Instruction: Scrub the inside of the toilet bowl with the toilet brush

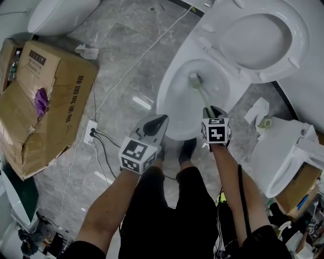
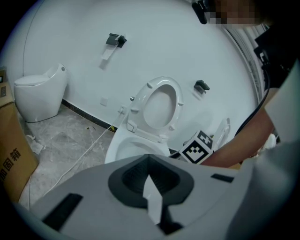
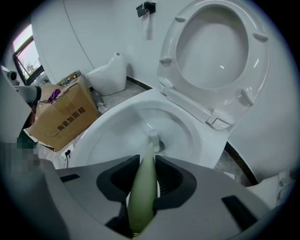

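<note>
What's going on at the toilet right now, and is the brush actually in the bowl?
A person stands over the toilet bowl with a hand-held gripper in each hand. The right hand-held gripper is clamped on the pale green handle of the toilet brush, and the brush head is down inside the bowl. The seat is raised. The left hand-held gripper hovers by the bowl's near rim, shut on a thin white scrap, possibly paper, and touches nothing else.

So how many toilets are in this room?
3: the open toilet with the toilet brush in it, a round toilet top left near the cardboard box, and a third toilet on the right. More may be hidden.
</note>
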`<state>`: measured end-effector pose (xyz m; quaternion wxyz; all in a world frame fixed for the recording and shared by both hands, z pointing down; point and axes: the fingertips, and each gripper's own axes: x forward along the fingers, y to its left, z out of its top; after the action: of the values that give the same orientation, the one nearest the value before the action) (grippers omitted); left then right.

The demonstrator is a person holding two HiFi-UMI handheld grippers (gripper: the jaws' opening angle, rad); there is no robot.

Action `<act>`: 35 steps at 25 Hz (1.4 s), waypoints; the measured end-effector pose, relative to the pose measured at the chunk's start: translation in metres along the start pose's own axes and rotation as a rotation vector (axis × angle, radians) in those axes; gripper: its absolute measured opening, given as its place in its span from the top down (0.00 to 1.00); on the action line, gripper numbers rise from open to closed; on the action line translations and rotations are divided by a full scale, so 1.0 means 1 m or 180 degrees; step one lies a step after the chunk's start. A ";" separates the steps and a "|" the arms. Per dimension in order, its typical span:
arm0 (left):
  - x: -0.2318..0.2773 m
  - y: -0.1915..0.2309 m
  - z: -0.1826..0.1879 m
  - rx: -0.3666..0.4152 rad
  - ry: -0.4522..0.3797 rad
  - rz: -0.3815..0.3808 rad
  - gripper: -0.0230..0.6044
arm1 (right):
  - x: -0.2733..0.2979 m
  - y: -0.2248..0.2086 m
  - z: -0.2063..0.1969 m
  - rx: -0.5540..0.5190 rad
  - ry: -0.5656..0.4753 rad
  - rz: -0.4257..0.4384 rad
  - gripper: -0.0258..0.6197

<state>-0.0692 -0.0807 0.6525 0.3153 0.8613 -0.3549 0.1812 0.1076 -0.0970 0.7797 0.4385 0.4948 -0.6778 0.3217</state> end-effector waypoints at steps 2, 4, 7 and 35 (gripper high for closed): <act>0.003 -0.002 0.001 -0.0004 -0.0001 -0.0013 0.95 | 0.000 -0.006 0.006 0.0049 -0.0027 -0.0008 0.79; 0.005 -0.003 0.001 -0.0015 0.0008 -0.0013 0.95 | 0.000 -0.012 0.008 0.0091 -0.0048 -0.0022 0.79; 0.007 -0.006 0.000 -0.0006 0.0023 -0.0028 0.95 | -0.002 -0.018 0.008 0.0089 -0.0071 -0.0066 0.79; 0.003 -0.067 0.014 0.0228 0.0103 -0.0259 0.95 | -0.067 -0.069 -0.022 -0.0085 -0.0140 -0.0291 0.79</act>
<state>-0.0177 -0.0546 0.6161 0.2970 0.8827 -0.3078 0.1946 0.1876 -0.0726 0.7281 0.4443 0.5263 -0.6682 0.2813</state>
